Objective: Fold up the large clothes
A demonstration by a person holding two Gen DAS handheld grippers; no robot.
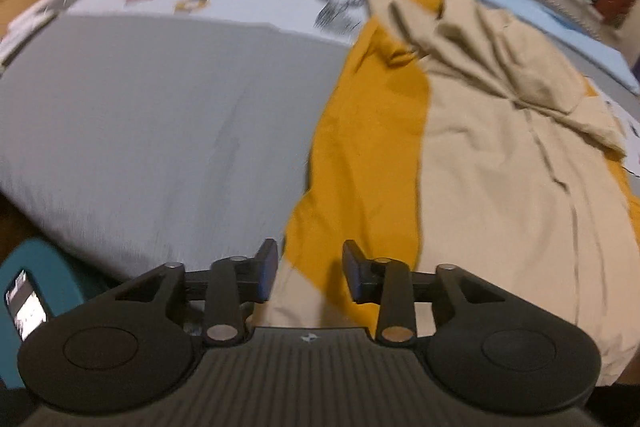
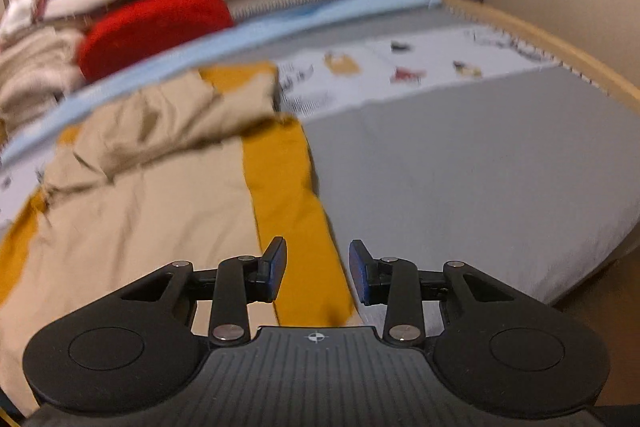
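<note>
Garment (image 1: 500,163) in beige and mustard lies spread on the bed (image 1: 140,131), both grippers hanging open above its near edge.

The cloth looks thin, soft and light, so it will sag and crease when lifted and should not slip much between the pads; it is not fragile. Its far part is bunched in loose folds, while the near part lies flatter. A good place to take hold seems to be the near hem and the mustard side strip (image 2: 292,211), where one clean edge shows. The left gripper (image 1: 310,273) has its jaws apart and holds nothing; the right gripper (image 2: 318,273) is the same, released over the strip. The sheet print (image 2: 400,67) shows small cartoon figures and perhaps some lettering, but blur makes nothing readable. No brand or label is visible on the garment.
</note>
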